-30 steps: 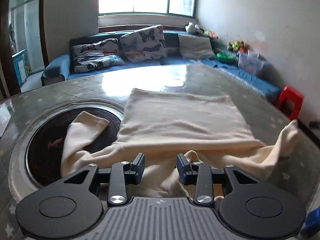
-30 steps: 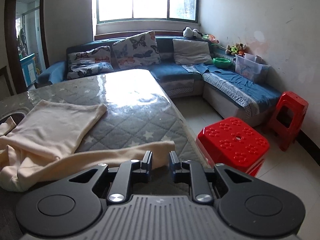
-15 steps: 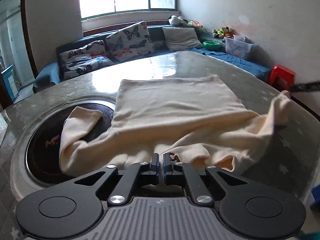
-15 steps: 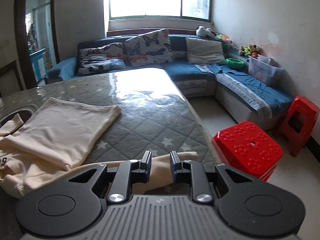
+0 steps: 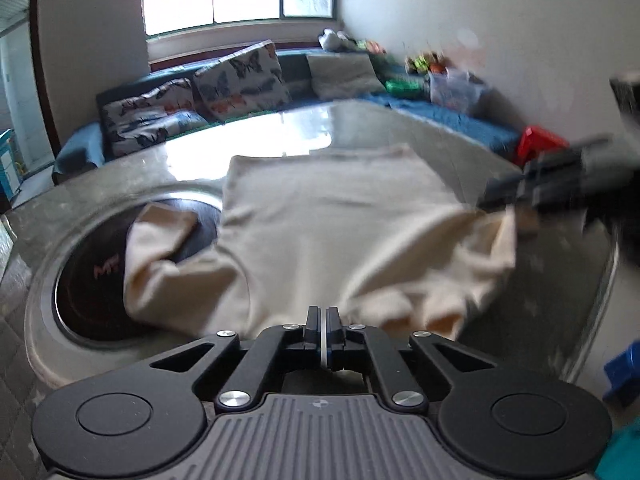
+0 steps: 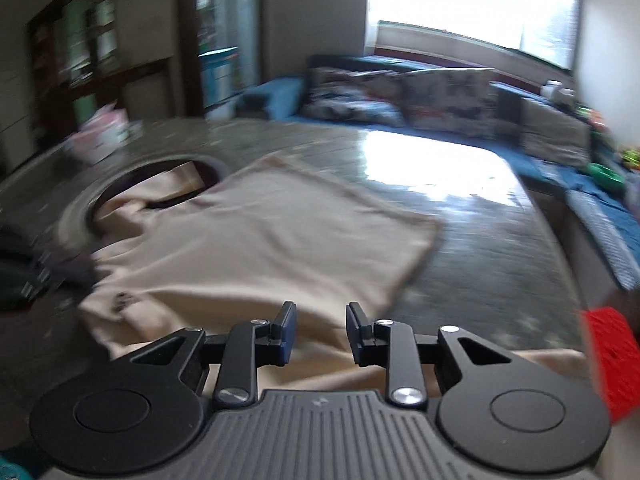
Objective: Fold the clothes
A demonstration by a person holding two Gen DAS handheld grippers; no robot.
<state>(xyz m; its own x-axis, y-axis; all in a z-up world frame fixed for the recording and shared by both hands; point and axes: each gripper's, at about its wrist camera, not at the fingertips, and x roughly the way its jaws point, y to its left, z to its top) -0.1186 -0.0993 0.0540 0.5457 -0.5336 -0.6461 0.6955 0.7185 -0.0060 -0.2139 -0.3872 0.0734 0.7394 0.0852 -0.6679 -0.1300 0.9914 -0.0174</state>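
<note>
A cream long-sleeved garment (image 5: 332,224) lies on the grey star-patterned table (image 5: 312,128), body spread flat. Its left sleeve (image 5: 160,248) hangs into the round dark recess (image 5: 92,292) in the table. My left gripper (image 5: 322,322) is shut at the garment's near edge; whether cloth sits between the pads is hidden. My right gripper (image 6: 319,326) is open, just above the right sleeve (image 6: 360,364) that runs under it. In the left wrist view the right gripper (image 5: 544,188) shows blurred over the raised right sleeve end. The garment also shows in the right wrist view (image 6: 260,248).
A blue sofa (image 5: 208,116) with butterfly cushions runs behind the table under the window. Red plastic stools stand to the right (image 6: 608,356). A pink-white box (image 6: 100,140) sits at the table's far left. The table edge drops off on the right.
My left gripper stayed shut at the near edge and pulled back slightly. My right gripper opened wider, swung left over the garment, and the sleeve now lies beneath it. Both views are motion-blurred.
</note>
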